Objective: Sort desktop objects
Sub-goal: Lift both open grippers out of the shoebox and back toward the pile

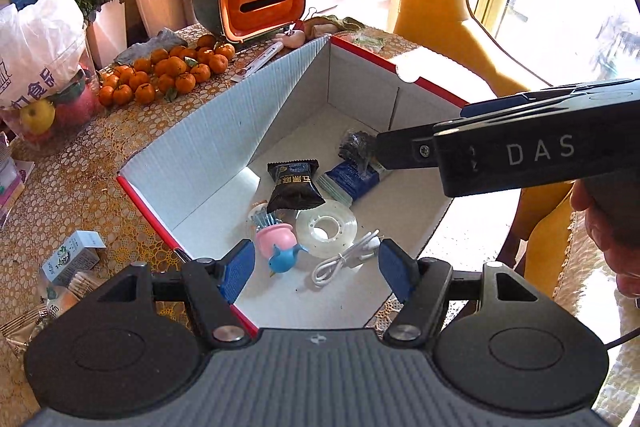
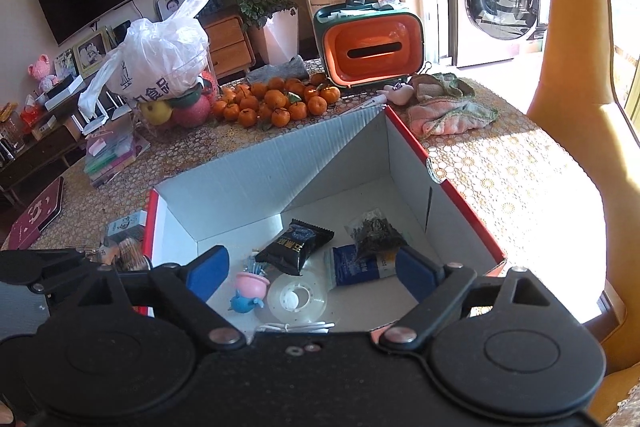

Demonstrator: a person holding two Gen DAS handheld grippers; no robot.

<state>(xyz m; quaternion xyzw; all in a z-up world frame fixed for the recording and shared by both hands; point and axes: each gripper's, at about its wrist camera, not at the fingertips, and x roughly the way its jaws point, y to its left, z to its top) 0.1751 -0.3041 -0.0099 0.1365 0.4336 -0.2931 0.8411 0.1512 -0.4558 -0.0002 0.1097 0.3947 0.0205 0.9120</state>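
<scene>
A white cardboard box point(image 1: 360, 53) point(image 2: 408, 139) with red outer edges stands open on the table. Inside it lie a black snack packet point(image 1: 294, 185) point(image 2: 296, 247), a clear tape roll point(image 1: 326, 225) point(image 2: 297, 299), a pink and blue toy point(image 1: 280, 247) point(image 2: 248, 291), a white cable point(image 1: 344, 259) point(image 2: 296, 327) and a blue packet point(image 1: 350, 181) point(image 2: 352, 269). A small clear packet of dark bits point(image 1: 354, 147) point(image 2: 374, 233) rests on the blue packet, just at my right finger's tip. My right gripper point(image 1: 424, 129) point(image 2: 312, 273) is open over the box. My left gripper point(image 1: 318, 269) hangs open and empty above the near corner.
Mandarins point(image 1: 168, 75) point(image 2: 272, 103), an orange and green tissue holder point(image 1: 256, 3) point(image 2: 372, 43) and a plastic bag over fruit point(image 1: 36, 59) point(image 2: 160, 63) stand behind the box. Small cartons point(image 1: 76, 255) lie left of it, cloths point(image 2: 452, 111) at back right. A hand point(image 1: 608, 219) holds the right gripper.
</scene>
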